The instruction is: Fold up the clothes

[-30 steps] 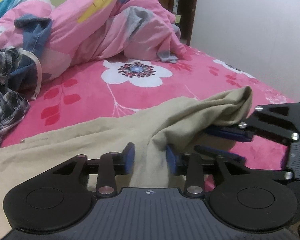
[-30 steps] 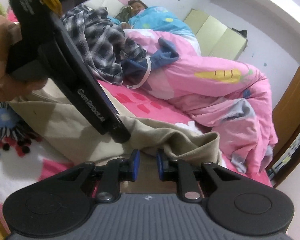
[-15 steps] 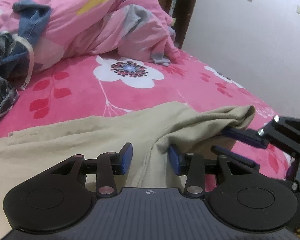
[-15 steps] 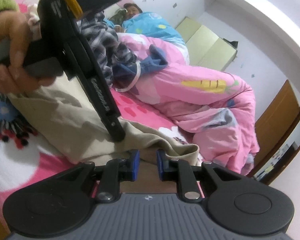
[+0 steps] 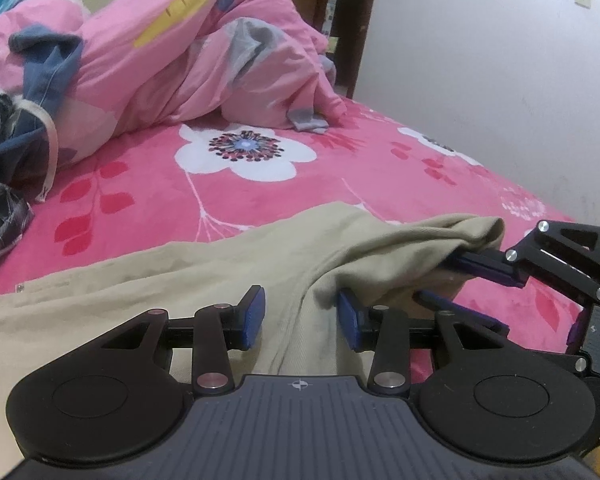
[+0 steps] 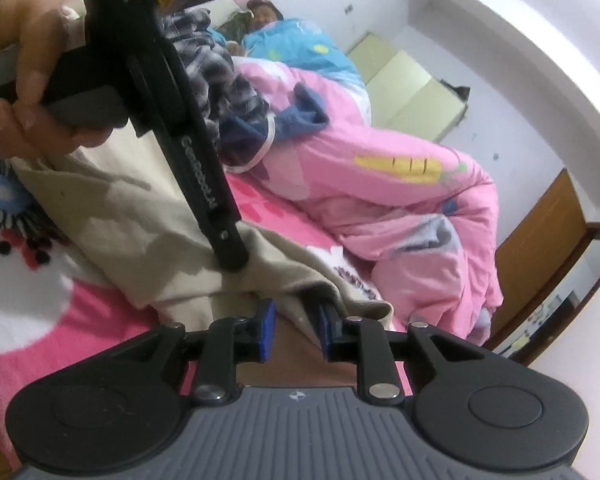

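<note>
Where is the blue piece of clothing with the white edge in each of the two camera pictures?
Left wrist view: the blue garment lies far left, upper part, draped on the pink quilt.
Right wrist view: the blue garment sits just above the middle, beside the checked shirt, on the same quilt.
Shared landmark: the yellow corn print on the quilt, also seen at.

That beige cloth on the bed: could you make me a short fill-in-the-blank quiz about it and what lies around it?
1. The beige cloth lies on a pink sheet printed with white ____.
2. The quilt heaped behind it is mostly ____.
3. The folded edge of the cloth sits between the fingers of the ____ gripper.

Missing words: flowers; pink; right
</note>
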The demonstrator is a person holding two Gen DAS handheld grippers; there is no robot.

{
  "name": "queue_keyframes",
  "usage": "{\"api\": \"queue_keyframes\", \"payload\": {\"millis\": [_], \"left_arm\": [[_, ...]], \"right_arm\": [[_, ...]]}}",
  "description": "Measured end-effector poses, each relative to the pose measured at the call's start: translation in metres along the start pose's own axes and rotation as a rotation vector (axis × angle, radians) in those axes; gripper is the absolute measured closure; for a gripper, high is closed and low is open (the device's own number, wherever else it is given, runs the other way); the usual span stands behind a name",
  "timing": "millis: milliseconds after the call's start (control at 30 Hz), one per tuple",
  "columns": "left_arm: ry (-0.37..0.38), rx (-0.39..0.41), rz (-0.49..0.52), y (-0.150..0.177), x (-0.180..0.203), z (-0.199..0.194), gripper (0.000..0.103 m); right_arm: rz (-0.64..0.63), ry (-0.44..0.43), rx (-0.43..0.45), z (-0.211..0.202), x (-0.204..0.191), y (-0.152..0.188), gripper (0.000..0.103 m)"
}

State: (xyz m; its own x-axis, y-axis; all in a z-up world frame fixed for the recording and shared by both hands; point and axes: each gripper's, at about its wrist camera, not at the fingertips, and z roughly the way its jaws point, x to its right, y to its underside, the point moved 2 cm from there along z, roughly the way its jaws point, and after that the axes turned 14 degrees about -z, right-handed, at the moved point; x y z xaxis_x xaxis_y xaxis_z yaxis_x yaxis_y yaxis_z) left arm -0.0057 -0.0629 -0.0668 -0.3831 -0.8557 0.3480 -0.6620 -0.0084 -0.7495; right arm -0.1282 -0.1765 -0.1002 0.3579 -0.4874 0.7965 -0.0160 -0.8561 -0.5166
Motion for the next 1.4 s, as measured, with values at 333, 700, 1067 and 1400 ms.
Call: {"api": "queue_keyframes", "payload": {"millis": [333, 700, 1067, 1400], "left_arm": [[0.017, -0.014, 0.036, 0.005, 0.009, 0.000, 0.063], [0.020, -0.028, 0.009, 0.008, 0.005, 0.004, 0.063], [0.062, -0.048, -0.021, 0.005, 0.003, 0.000, 0.063], [0.069, -0.123, 0.199, 0.028, 0.042, 0.007, 0.060]], "right_arm": [[0.082, -0.097, -0.001, 0.014, 0.004, 0.000, 0.065], [-0.046, -0.139, -0.075, 0.021, -0.011, -0.005, 0.076], [-0.137, -0.252, -0.053, 0.012, -0.009, 0.003, 0.099], [-0.357, -0.419, -0.056, -0.025, -0.016, 0.036, 0.101]]}}
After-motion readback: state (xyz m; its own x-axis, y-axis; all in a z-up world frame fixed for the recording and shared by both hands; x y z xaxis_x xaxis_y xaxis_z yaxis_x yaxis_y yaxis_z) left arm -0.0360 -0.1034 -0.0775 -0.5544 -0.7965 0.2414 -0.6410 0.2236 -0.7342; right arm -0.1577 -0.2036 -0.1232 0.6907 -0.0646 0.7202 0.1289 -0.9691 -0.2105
